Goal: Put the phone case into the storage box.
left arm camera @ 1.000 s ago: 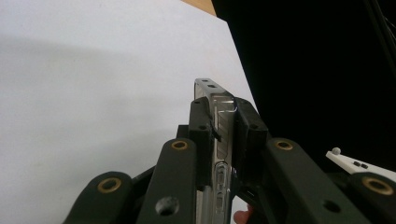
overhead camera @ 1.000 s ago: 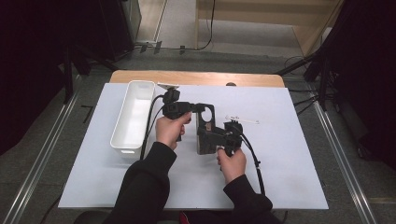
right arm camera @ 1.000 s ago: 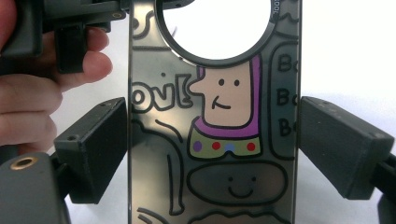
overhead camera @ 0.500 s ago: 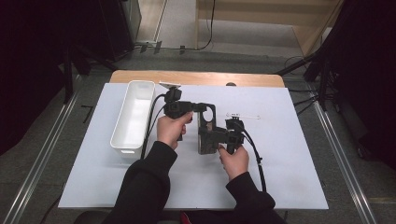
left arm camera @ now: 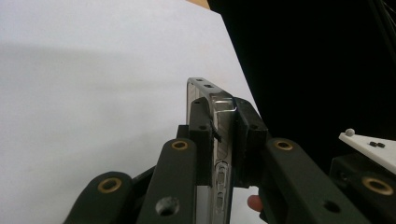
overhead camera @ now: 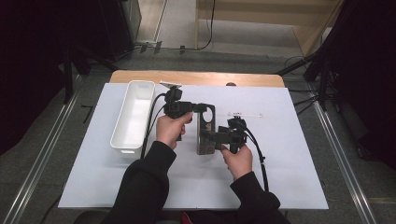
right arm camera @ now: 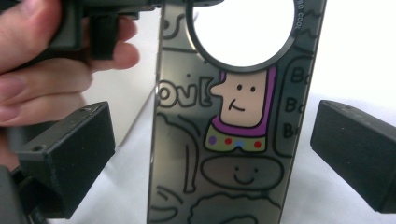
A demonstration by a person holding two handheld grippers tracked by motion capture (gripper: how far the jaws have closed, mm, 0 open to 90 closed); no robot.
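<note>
Standing upright at the middle of the white table (overhead camera: 280, 177), a cartoon-printed phone case (right arm camera: 233, 140) is flanked by the right gripper (right arm camera: 215, 163), jaws spread wide; farther up, it is clamped by the left gripper (left arm camera: 223, 140).

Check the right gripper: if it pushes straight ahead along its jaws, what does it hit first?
Likely the phone case, dead centre between the open jaws of the right gripper; the left gripper clamps its edge. Exact gap unclear.
</note>
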